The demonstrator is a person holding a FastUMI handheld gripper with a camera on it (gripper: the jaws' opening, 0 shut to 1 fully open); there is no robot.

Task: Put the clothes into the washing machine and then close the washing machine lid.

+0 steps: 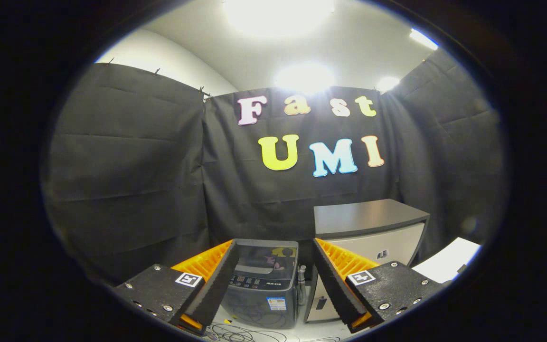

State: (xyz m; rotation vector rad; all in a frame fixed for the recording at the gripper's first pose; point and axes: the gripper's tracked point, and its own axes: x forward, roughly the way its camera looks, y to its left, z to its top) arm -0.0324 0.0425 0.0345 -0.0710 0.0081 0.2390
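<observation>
A small dark grey top-loading washing machine (263, 285) stands on the floor against the black cloth wall, beyond my fingers and seen through the gap between them. Its glossy dark lid (269, 259) lies flat and closed on top, with a control strip along its front. My gripper (273, 259) is open, held well back from the machine, with nothing between its fingers. No clothes are visible around the machine.
A low cabinet (371, 228) with a dark top and pale front stands right of the washer, close beside it. Loose cables (254, 332) lie on the white floor in front. A white flat surface (447, 263) sits to the far right.
</observation>
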